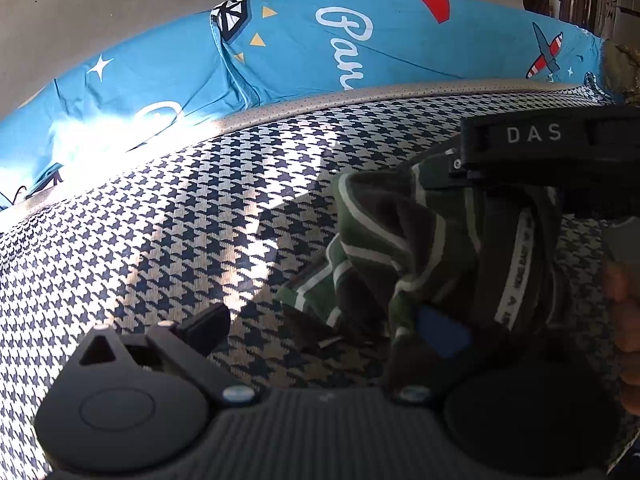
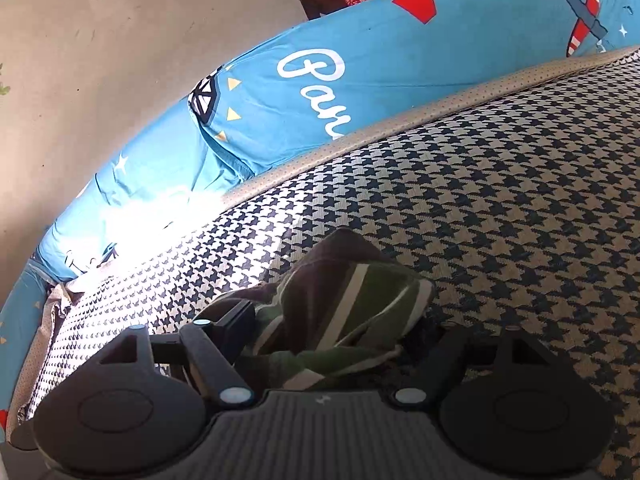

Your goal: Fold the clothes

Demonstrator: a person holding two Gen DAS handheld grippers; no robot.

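Note:
A green and brown striped garment (image 1: 400, 240) lies bunched on a houndstooth mattress (image 1: 160, 220). In the left wrist view my left gripper (image 1: 324, 328) stands open, low over the mattress, and the cloth drapes over its right, blue-padded finger (image 1: 440, 334). The right gripper's black body (image 1: 536, 140) hangs over the top of the bunch. In the right wrist view the garment (image 2: 340, 292) fills the gap between the wide-set fingers of my right gripper (image 2: 336, 332), which is open; its right fingertip is hidden by cloth.
A blue printed sheet (image 1: 300, 52) covers the bedding along the mattress's far edge (image 2: 400, 124), against a beige wall (image 2: 100, 80). Bright sunlight falls on the left part. A person's hand (image 1: 624, 320) shows at the right edge. Bare houndstooth surface (image 2: 520, 220) extends to the right.

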